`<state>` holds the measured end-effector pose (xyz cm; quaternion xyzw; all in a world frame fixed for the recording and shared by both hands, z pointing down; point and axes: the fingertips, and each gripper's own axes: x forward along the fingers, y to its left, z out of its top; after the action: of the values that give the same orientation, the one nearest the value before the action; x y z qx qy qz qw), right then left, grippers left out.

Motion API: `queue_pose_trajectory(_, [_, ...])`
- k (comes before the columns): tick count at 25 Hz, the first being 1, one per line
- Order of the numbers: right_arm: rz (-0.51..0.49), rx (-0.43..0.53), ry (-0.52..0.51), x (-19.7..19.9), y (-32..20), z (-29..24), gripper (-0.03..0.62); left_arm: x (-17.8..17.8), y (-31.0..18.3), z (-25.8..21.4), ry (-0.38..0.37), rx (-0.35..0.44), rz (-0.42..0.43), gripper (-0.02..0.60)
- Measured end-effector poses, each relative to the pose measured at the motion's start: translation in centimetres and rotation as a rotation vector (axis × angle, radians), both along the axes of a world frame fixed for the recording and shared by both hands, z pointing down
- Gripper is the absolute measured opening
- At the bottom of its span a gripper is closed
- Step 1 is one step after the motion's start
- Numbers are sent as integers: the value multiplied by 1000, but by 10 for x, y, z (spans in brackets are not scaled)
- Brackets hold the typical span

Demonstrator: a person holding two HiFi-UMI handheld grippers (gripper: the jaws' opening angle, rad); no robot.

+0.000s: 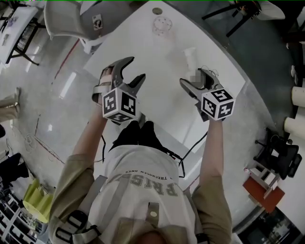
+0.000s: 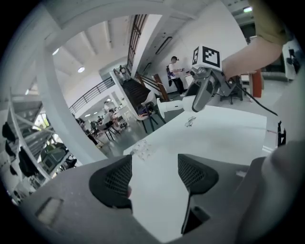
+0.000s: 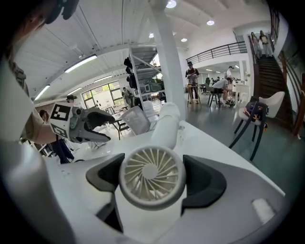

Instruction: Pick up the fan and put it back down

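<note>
A white hand-held fan with a round grille sits between the jaws of my right gripper, both pads against the sides of its head and its handle pointing away over the white table. In the head view the fan's handle sticks out beyond my right gripper, held above the table. My left gripper hovers to its left, open, with nothing between its fingers. The left gripper view shows its own empty jaws over bare tabletop and, across the table, the right gripper with the fan.
A clear plastic piece lies at the table's far end, a small round disc beyond it. A white chair stands off the far left corner. A black cable hangs at the near edge. People and chairs are in the hall behind.
</note>
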<state>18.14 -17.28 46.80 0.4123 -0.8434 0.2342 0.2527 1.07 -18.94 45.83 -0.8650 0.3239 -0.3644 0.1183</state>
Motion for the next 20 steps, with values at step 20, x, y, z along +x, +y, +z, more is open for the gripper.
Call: queue_pose_trajectory(20, [-140, -79, -118, -15, 20, -100, 377, 127, -22, -136, -270, 541, 539, 373])
